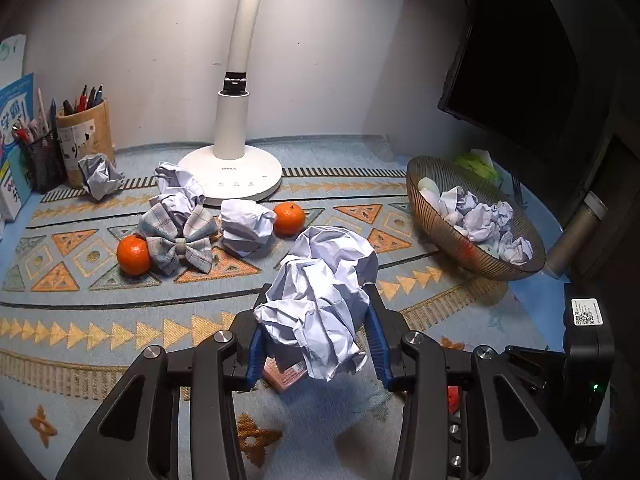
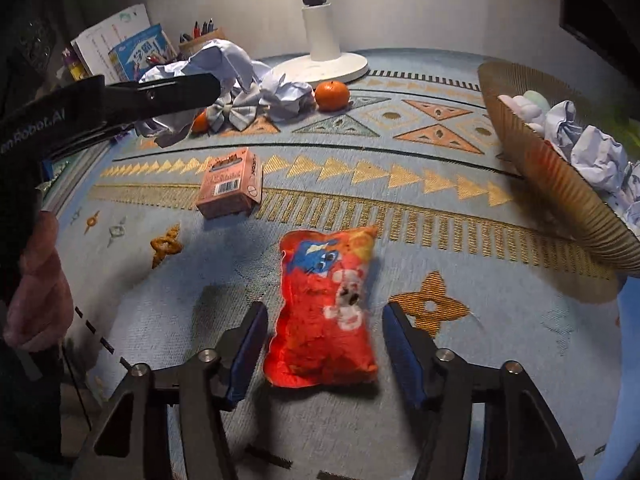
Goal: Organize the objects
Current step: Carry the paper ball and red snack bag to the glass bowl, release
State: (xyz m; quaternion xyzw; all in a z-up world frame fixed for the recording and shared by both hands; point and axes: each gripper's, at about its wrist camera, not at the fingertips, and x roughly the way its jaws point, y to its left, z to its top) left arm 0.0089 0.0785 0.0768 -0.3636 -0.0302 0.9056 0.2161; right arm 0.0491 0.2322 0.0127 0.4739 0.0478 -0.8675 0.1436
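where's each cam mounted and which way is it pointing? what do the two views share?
Left wrist: on the left gripper, looking forward along its fingers over the patterned mat toward the lamp and wall; the fingers clamp a crumpled paper ball.
Right wrist: on the right gripper, angled down at a red snack bag lying between its open fingers; the left gripper and the person's hand show at left.
Shared: lamp, wicker basket of paper balls, oranges, plaid bow, pink box.

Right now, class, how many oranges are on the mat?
2. One orange touches the bow's left side; the other orange sits right of a paper ball, near the lamp base. More may hide in the basket.
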